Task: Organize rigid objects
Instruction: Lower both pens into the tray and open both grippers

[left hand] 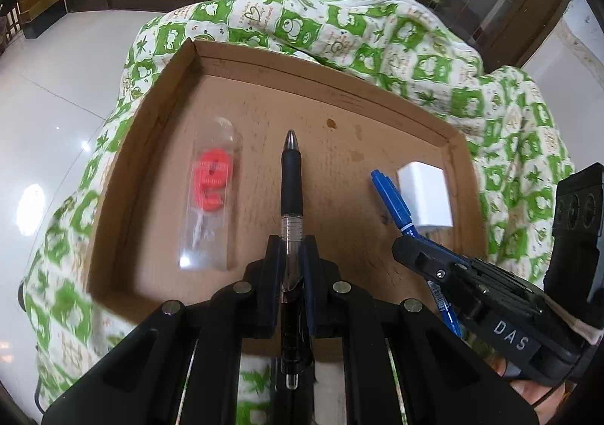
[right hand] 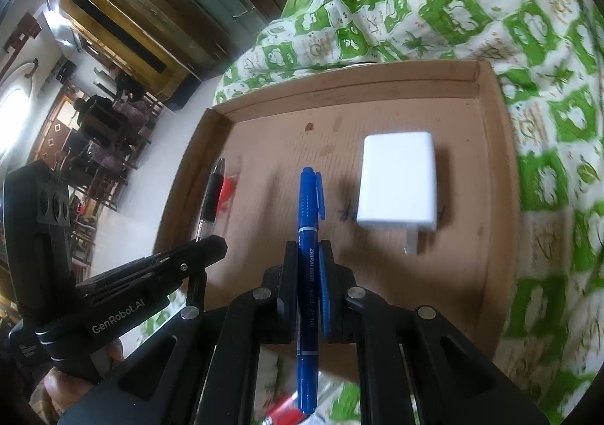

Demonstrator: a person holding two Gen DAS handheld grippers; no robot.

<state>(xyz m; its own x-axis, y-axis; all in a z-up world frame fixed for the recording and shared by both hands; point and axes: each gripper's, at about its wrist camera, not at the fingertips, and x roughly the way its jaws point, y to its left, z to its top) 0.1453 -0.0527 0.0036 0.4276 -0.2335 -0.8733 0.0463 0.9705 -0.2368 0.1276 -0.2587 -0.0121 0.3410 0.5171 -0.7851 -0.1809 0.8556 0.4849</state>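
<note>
My left gripper [left hand: 291,249] is shut on a black gel pen [left hand: 291,176], held over the shallow cardboard tray [left hand: 339,93] with its tip pointing to the far wall. My right gripper [right hand: 307,255] is shut on a blue marker [right hand: 310,206], also over the tray. The right gripper shows in the left wrist view [left hand: 415,251] with the marker [left hand: 390,194]. The left gripper shows in the right wrist view [right hand: 211,244] with the black pen [right hand: 212,194]. A white charger plug [right hand: 396,179] lies in the tray's right part, and also shows in the left wrist view [left hand: 426,198].
A clear packet with a red item [left hand: 211,194] lies in the tray's left part. The tray rests on a green-and-white patterned cloth [left hand: 377,32]. White tiled floor [left hand: 56,85] lies to the left, dark wooden doors behind.
</note>
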